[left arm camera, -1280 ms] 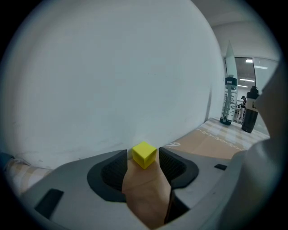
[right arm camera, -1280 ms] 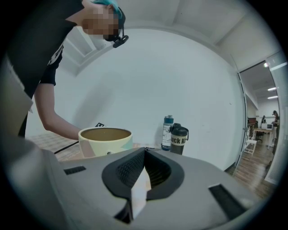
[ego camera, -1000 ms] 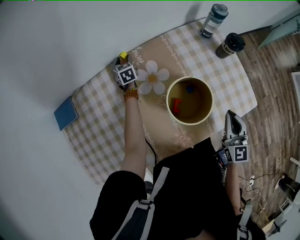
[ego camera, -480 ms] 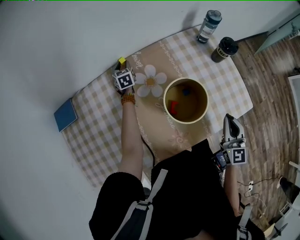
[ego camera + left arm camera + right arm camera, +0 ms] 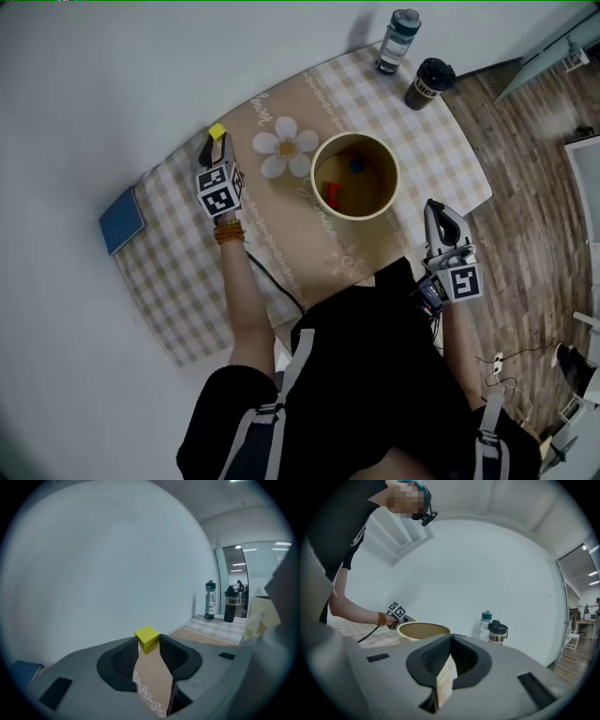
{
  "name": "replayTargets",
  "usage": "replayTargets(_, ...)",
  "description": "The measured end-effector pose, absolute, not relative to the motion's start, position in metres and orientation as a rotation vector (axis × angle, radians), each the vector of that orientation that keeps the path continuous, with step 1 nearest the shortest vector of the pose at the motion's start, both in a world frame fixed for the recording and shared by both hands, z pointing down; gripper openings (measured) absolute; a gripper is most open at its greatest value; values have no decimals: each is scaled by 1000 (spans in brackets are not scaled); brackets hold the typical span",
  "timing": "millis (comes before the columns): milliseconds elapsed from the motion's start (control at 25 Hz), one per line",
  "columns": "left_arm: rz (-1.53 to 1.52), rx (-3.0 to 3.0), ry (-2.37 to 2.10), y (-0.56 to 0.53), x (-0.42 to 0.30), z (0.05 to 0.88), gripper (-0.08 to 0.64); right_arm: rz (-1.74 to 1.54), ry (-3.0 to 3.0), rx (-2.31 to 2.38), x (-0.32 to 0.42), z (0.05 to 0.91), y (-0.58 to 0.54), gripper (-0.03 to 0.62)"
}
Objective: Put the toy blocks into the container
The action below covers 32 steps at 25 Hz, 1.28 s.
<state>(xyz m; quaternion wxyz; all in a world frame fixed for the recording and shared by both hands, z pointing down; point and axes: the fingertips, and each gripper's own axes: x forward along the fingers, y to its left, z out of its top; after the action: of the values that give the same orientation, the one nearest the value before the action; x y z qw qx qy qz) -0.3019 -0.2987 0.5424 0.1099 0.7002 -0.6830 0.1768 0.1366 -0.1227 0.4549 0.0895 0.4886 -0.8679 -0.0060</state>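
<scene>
On the checked tablecloth (image 5: 173,277), the round container (image 5: 362,215) holds 2 blocks, 1 red (image 5: 332,197) and 1 blue (image 5: 356,166). Your right gripper (image 5: 435,211) hangs beside it, jaws pressed together, empty. Your left gripper (image 5: 214,142), its jaws having just been closing, pinches the yellow block (image 5: 148,638) clear of the cloth.

A small yellow cube (image 5: 148,638) is sitting pinched in the left gripper (image 5: 149,641)'s fingers. The round tan container (image 5: 357,215) is standing upright on the tabletop (image 5: 178,281), holding a red block (image 5: 332,194) and a blue block (image 5: 356,166).
</scene>
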Motion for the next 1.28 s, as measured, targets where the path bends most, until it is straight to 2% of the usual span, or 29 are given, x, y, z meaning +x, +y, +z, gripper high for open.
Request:
replayTargets(240, 520, 2165, -1994, -216, -282, 500, 149, -29, -2623, 1418, 130, 459, -122, -2)
replayTargets(640, 525, 2183, -1938, -113, -219, 515, 149, -28, -2674, 1376, 153, 459, -120, -2)
replayTargets(960, 525, 2234, -1869, -95, -175, 510, 149, -1, -2701, 1338, 156, 464, -115, -2)
replayTargets(1280, 391, 2443, -1875, -120, -145, 417, 149, 3, -2710, 1346, 157, 468, -115, -2)
